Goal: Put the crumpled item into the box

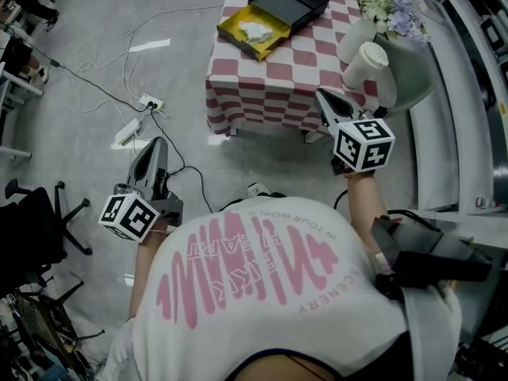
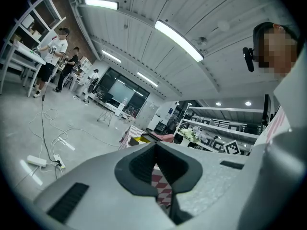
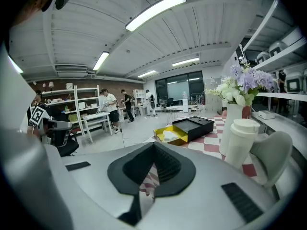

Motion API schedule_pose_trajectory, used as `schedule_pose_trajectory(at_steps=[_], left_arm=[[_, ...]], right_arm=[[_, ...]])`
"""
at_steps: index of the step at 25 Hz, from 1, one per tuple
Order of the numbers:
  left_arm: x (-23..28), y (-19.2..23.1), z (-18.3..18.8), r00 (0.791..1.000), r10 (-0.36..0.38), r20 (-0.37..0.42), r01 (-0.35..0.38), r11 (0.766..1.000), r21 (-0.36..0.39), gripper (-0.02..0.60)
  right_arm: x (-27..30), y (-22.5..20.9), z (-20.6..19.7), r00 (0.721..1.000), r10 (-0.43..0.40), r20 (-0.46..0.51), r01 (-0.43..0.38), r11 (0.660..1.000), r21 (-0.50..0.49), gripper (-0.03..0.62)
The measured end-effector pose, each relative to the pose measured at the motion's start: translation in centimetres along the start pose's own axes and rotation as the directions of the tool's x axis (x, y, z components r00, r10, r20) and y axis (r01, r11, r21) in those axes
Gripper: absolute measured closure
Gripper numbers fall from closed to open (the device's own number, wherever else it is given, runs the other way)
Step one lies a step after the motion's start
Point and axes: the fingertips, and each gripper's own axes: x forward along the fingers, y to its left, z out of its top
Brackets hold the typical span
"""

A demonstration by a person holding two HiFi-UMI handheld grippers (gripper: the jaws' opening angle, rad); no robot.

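Two tools are being held level with the person's chest, well back from the bench. The left tool [image 2: 155, 147] is showing its jaws pressed together with nothing between them, and the right tool [image 3: 153, 145] is doing the same, empty and pointing slightly downward towards the bench [image 1: 270, 86], which is wearing a red and white checked cloth.

Further out, on the far left corner of that cloth, an open yellow box [image 1: 238, 43] is sitting with its open side facing up. The white crumpled item [image 1: 255, 30] is lying inside it, on the box floor, clear of both tools. A black lid [image 1: 290, 2] is lying touching the box on its far side. A white vase of flowers [image 1: 355, 40] and a white cup [image 1: 367, 60] are standing near the right edge.

Judging by this layout, the placing step is looking finished, with the person standing away. The next move is probably calling for nothing more than keeping both tools clear of the bench.

The crumpled item is reading as a rounded lump with no clear front; any long axis is too slight to tell.
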Motion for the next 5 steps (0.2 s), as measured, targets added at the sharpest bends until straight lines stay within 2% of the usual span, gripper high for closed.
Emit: schedule_pose_trajectory(at_steps=[5], left_arm=[[0.07, 0.09, -0.39, 1.0, -0.004, 0.0, 0.004, 1.0, 0.002, 0.574]], right_arm=[[0.03, -0.16, -0.37, 1.0, -0.002, -0.002, 0.002, 1.0, -0.003, 0.588]])
